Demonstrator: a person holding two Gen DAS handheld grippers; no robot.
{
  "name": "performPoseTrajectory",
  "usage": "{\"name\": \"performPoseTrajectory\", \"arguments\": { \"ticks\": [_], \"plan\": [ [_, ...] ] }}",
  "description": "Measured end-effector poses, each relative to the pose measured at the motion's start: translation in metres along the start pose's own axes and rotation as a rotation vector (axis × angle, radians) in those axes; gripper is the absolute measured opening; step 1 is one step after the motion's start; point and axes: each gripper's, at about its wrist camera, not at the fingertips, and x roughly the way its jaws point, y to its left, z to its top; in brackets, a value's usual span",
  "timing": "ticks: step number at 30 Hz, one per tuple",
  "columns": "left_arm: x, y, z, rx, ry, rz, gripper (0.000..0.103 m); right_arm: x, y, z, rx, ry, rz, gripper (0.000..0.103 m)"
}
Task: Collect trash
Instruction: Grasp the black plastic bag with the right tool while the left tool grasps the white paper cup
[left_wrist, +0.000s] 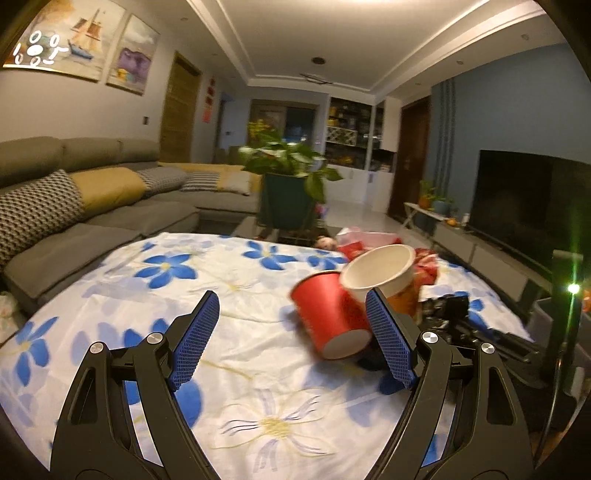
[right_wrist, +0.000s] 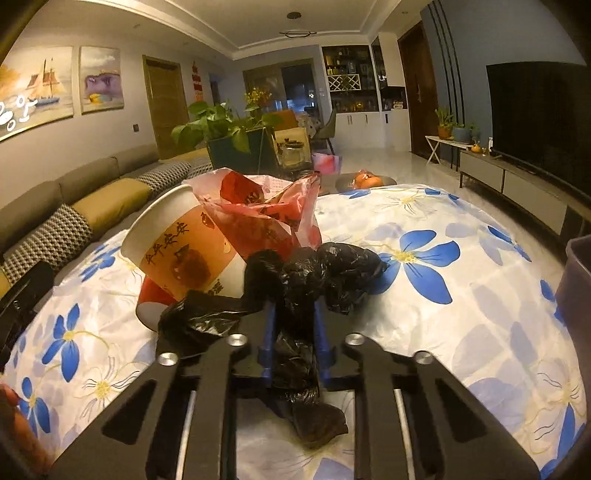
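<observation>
Nearest the right wrist lens, the right gripper has its blue-padded fingers clamped on a crumpled black plastic bag — the bag spills out ahead of and behind the pads, above the white tablecloth printed with blue flowers. Just beyond it lie a white paper cup with orange print, tipped on its side, and a crumpled red-and-pink plastic bag. The left gripper hovers with fingers wide apart, a red paper cup lying on its side near its right finger — touching or not, I cannot tell.

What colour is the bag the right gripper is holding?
Black; the plastic bag shows best in the right wrist view, clamped by the right gripper.
</observation>
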Motion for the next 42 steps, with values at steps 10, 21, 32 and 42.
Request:
{"name": "performPoseTrajectory", "arguments": {
  "ticks": [10,21,32,42],
  "plan": [
    [0.016,-0.031,-0.008,0.070,0.047,-0.145,0.080,-0.056,-0.025,-0.007,-0.021,-0.106,-0.075,0.013],
    [0.037,-0.050,0.000,0.085,0.087,-0.264,0.075,-0.092,-0.057,-0.025,0.024,-0.121,-0.118,0.013],
    [0.060,-0.064,-0.009,0.147,0.225,-0.412,0.010,-0.099,-0.065,-0.022,0.019,-0.126,-0.115,0.013],
    [0.020,-0.053,-0.009,0.044,0.170,-0.383,0.003,-0.118,-0.061,-0.021,0.000,-0.162,-0.106,0.013]
  ]
}}
